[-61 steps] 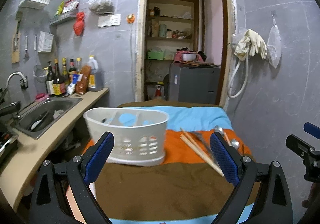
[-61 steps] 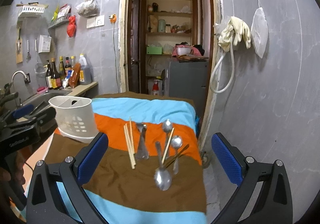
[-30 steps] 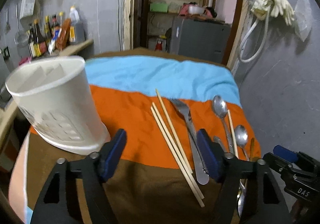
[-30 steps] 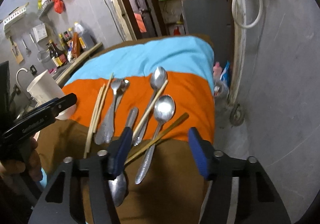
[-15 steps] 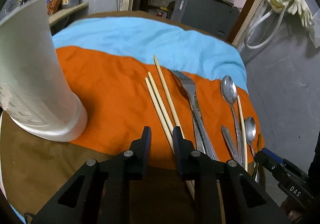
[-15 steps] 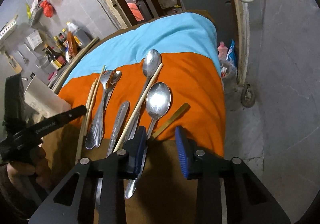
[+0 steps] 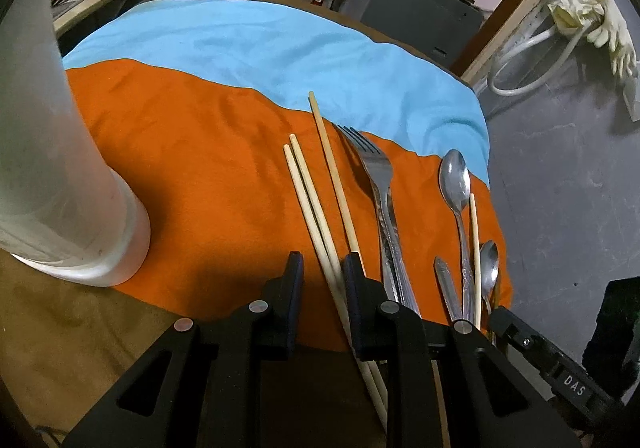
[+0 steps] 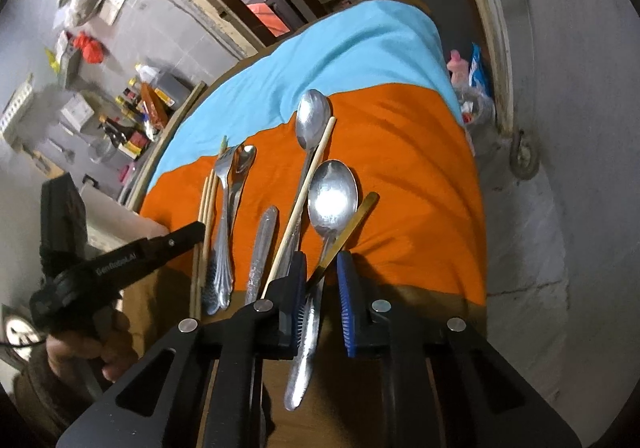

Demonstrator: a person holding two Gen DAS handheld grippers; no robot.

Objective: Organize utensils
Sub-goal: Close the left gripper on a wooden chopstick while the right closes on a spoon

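Pale wooden chopsticks [image 7: 308,204] lie as a touching pair on the orange band of a striped cloth [image 7: 200,148], with a third, longer chopstick [image 7: 332,176] just beside them on the right. A second ago the left gripper [image 7: 322,272] stood wide and higher. Now its jaws are drawn close together with the pair running between them, near the right-hand pad, and cloth shows in the gap, so nothing is clamped. The right gripper [image 8: 320,272] has likewise come down, and its jaws are closing. The handle of a large steel spoon [image 8: 332,200] and the near end of a flat gold-coloured stick [image 8: 356,220] sit between the pads, not yet pinched.

The chopsticks' long axis runs from the gripper away toward the cloth's blue band, leaning slightly left. The spoon lies the same way, with its bowl at the far end and its handle near. The gold stick slants off to the right.

Only the left wrist view shows the white plastic utensil holder [image 7: 60,168] standing at the cloth's left edge, and the steel fork [image 7: 378,172] clearly. Only the right wrist view shows the hand [image 8: 80,344] that carries the left gripper.
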